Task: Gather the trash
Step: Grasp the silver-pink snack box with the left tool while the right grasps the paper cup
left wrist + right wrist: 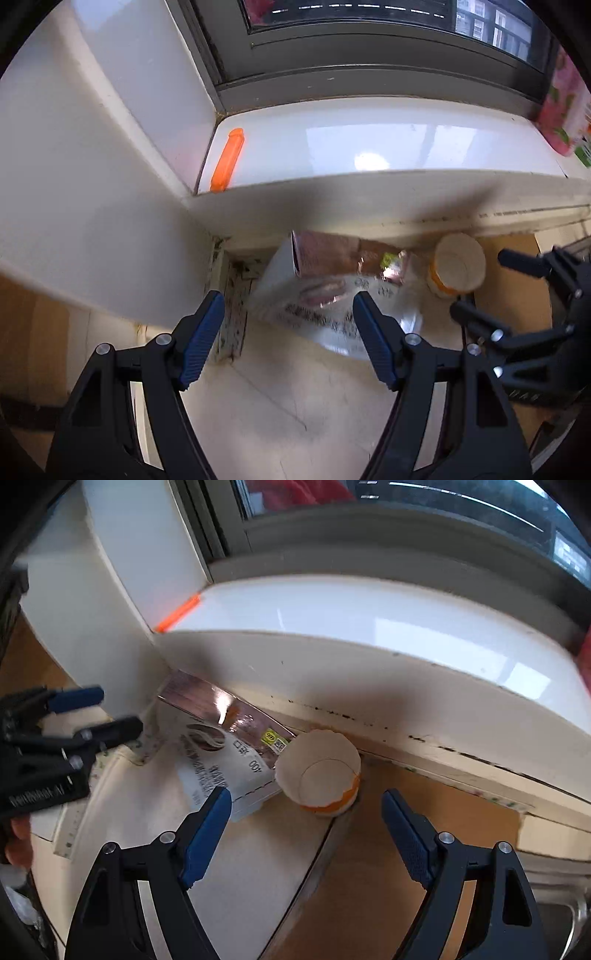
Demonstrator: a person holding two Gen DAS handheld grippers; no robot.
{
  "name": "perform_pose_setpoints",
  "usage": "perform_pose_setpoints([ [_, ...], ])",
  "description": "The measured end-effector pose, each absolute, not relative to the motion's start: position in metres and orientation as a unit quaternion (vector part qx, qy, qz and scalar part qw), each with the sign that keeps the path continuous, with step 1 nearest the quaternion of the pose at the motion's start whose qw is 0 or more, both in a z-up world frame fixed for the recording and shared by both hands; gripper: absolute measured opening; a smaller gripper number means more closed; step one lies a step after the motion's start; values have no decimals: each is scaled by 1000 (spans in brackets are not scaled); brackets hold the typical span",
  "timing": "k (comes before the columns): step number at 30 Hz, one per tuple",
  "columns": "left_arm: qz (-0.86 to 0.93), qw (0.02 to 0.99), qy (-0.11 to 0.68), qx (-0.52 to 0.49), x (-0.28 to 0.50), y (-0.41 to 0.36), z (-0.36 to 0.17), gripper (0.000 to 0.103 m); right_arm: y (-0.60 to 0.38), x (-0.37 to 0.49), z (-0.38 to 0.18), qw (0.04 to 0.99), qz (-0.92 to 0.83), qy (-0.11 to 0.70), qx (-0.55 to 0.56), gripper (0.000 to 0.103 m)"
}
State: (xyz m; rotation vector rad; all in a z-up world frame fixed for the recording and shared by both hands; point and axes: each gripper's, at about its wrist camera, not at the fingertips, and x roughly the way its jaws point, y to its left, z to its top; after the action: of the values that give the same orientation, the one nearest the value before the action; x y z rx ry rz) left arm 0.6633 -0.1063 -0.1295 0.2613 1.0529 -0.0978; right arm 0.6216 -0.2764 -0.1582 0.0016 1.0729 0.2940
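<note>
Both grippers spread, empty: left gripper [288,332] lined up on carton [314,295], right gripper [306,834] on cup [319,771], under sill [369,627].

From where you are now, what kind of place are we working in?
Probably a lived-in home, at a floor corner under a window: a white sill below the window frame, with a discarded carton and paper cup beneath.

orange-banded paper cup [321,771], blue-padded jaws
</note>
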Motion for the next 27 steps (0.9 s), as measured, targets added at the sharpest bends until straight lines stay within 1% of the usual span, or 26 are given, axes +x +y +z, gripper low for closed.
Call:
perform_pose_setpoints([
  [7,-67,851,503,136,688,-117,-141,70,-267,622,-181,851,147,504,-16,84],
  [13,-63,851,500,148,705,-125,-152,70,-267,629,-192,848,157,506,-9,77],
  [15,-63,851,501,145,711,-124,-159,70,-267,631,-195,847,160,508,-10,72],
  [21,-68,842,518,133,723,-119,-181,70,-271,631,-197,842,173,511,-6,63],
  [27,-87,837,520,144,718,-121,-193,70,-268,632,-200,841,176,511,-3,60],
])
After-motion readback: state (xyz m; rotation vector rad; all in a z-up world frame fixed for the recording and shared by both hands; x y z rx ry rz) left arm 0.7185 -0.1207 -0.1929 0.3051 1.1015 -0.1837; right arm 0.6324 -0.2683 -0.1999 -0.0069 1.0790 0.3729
